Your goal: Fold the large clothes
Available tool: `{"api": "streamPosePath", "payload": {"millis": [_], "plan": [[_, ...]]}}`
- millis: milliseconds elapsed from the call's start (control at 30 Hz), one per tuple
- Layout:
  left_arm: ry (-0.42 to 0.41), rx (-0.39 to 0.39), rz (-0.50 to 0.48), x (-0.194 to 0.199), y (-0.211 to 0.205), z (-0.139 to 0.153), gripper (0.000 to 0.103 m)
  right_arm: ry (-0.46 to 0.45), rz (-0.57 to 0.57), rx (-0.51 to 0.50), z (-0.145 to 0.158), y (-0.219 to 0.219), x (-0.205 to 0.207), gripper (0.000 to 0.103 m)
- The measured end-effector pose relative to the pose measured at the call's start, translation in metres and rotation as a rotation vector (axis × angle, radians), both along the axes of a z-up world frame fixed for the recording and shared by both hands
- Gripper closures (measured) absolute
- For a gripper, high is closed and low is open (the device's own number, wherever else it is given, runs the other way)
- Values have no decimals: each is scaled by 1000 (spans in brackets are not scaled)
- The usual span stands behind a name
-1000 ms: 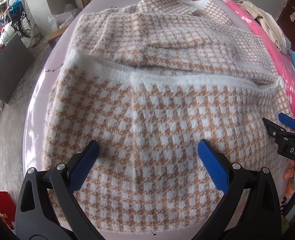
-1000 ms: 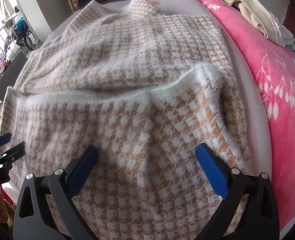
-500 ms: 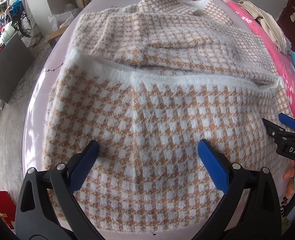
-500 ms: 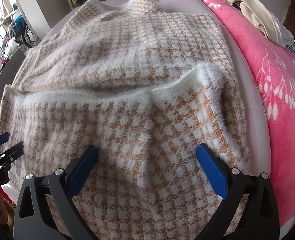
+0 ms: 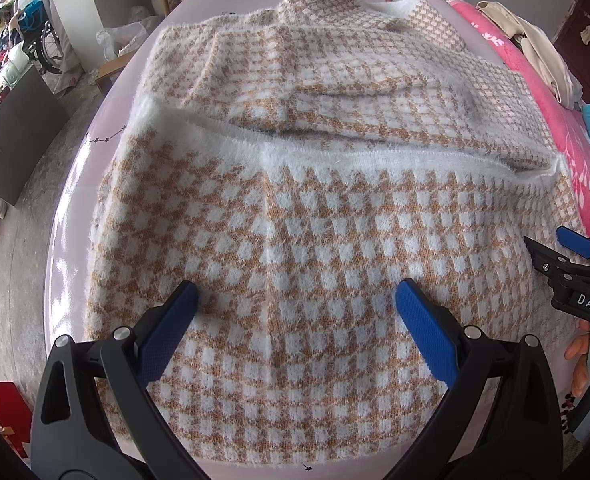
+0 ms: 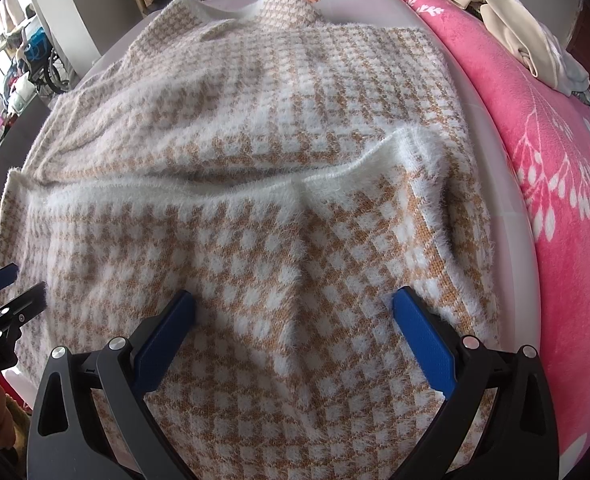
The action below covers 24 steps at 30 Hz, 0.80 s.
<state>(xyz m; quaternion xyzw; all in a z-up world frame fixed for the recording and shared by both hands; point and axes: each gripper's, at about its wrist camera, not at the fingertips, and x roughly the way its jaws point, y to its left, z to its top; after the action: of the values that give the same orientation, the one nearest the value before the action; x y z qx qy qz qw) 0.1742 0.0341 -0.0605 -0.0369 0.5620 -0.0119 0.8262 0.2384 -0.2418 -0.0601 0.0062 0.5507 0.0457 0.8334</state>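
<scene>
Your left claw (image 5: 295, 312) and right claw (image 6: 293, 320) both hover released, grasping nothing, above the fuzzy tan-and-white checked knit sweater (image 5: 315, 208) lying on the pale lilac table (image 5: 75, 184), its white-trimmed hem (image 6: 223, 190) already folded up; next, probably grip the near fold and double it toward the collar.

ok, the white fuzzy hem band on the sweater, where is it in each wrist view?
Left wrist: hem band runs across the middle, left to right, just above centre.
Right wrist: hem band runs across the middle, rising to a raised corner at right of centre.
Shared landmark: pink blanket, at the right edge in both views.
</scene>
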Motion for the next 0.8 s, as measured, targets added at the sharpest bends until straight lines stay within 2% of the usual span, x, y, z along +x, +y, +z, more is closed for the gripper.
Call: {"api": "streamPosePath", "payload": {"millis": [533, 800], "plan": [[3, -5, -1, 2, 1, -1, 7, -3, 0, 1, -1, 0, 0, 6], [-46, -1, -7, -7, 1, -1, 7, -10, 22, 5, 9, -1, -3, 6]]}}
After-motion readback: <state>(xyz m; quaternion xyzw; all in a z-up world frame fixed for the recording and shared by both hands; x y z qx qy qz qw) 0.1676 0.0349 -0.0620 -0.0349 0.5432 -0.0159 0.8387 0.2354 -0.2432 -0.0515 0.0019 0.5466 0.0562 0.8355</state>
